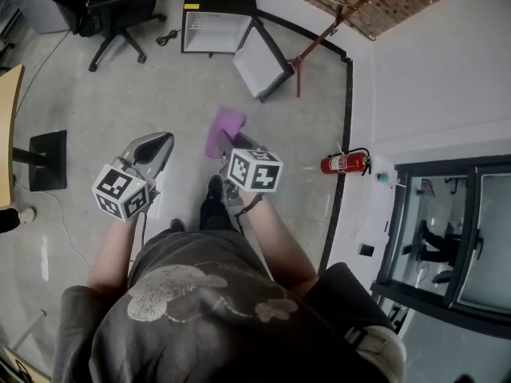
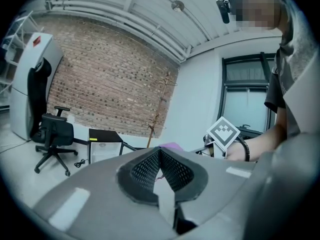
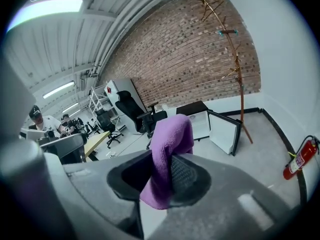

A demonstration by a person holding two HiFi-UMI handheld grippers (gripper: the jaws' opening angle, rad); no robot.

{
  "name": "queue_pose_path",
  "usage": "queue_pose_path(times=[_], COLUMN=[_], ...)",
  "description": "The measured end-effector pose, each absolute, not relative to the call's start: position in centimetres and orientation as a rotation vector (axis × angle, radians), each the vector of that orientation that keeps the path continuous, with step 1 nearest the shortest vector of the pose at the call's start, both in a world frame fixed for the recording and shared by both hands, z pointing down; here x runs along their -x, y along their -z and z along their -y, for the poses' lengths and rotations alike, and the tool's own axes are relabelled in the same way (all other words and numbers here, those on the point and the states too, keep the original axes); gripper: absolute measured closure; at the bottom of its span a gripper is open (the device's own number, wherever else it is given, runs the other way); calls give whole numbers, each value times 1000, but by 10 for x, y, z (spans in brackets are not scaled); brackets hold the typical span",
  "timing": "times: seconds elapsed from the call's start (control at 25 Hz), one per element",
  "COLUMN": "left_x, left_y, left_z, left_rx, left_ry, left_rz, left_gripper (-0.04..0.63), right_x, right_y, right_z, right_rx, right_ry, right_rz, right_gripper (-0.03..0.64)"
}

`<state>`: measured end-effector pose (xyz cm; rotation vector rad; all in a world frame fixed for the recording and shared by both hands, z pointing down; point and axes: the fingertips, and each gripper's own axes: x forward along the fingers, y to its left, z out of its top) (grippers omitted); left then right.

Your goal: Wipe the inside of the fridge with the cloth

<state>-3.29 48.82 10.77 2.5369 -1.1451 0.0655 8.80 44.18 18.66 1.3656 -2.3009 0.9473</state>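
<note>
A small black fridge (image 1: 217, 18) stands on the floor far ahead, its door (image 1: 262, 61) swung open to the right and its white inside showing. It also appears in the left gripper view as the fridge (image 2: 103, 145) and in the right gripper view as the fridge (image 3: 204, 120). My right gripper (image 1: 227, 144) is shut on a purple cloth (image 1: 223, 128), which sticks up between the jaws as the cloth (image 3: 168, 149). My left gripper (image 1: 164, 140) is shut and holds nothing; its pads (image 2: 160, 168) meet. Both grippers hang at waist height, well short of the fridge.
A black office chair (image 1: 112, 2) stands left of the fridge. A red fire extinguisher (image 1: 345, 163) lies by the right wall. A wooden coat stand (image 1: 331, 24) leans behind the fridge door. A desk edge (image 1: 8, 126) and black base plate (image 1: 48, 159) are at left.
</note>
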Motion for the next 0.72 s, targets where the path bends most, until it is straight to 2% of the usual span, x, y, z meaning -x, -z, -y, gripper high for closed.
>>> queue_pose_path(times=[0.72], left_x=[51], left_y=[-118], left_z=[-565], left_rx=[-2539], left_ry=[-40], left_rz=[1093], left_gripper=[577], right_x=[-74], right_y=[-198], right_z=[-525], right_rx=[-1404], right_ry=[-938], right_rz=[2255], right_gripper=[545])
